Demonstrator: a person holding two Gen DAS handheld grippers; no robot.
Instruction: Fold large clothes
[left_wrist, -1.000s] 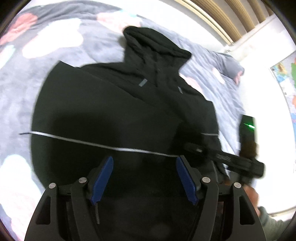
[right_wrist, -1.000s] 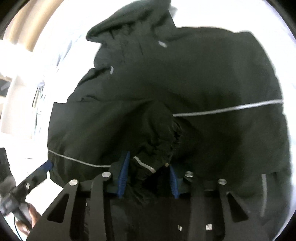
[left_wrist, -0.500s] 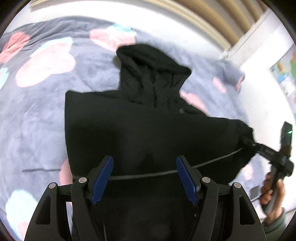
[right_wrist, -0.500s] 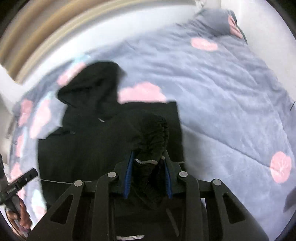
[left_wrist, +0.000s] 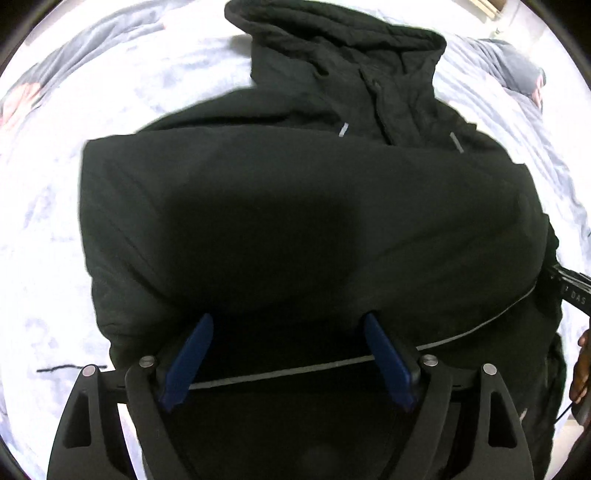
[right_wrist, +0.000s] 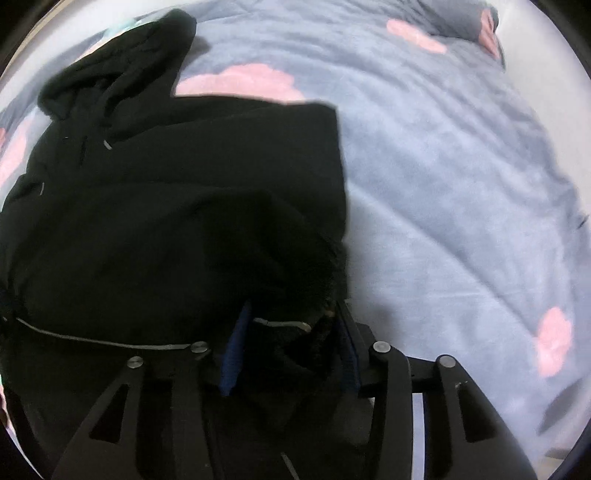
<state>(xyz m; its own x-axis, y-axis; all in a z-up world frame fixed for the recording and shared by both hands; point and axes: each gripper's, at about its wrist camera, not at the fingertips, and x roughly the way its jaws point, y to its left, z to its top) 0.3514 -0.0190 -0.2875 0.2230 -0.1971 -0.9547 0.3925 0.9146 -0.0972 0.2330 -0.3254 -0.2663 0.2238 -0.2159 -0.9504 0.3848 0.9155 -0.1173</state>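
Black hooded jacket (left_wrist: 295, 221) lies flat on the bed, hood (left_wrist: 343, 48) pointing away from the operator, torso spread over the grey blanket with pink patches (right_wrist: 461, 166). A thin reflective stripe (left_wrist: 461, 336) runs across the lower body; useful as a straightness reference for the fold line.

Sleeve cuff (right_wrist: 291, 328) with its own reflective trim is bunched between the blue pads of the right gripper (right_wrist: 290, 347), jaws narrowed onto the fabric. Sleeve appears drawn across the torso; judged purpose: bring the arm inward so the body forms a rectangle.

Left gripper (left_wrist: 286, 350) hovers over the lower torso, jaws wide apart, nothing between them. Judged role: ready to pin or smooth the body while the sleeve is laid.

Judgement: thick cuff may spring back on release.
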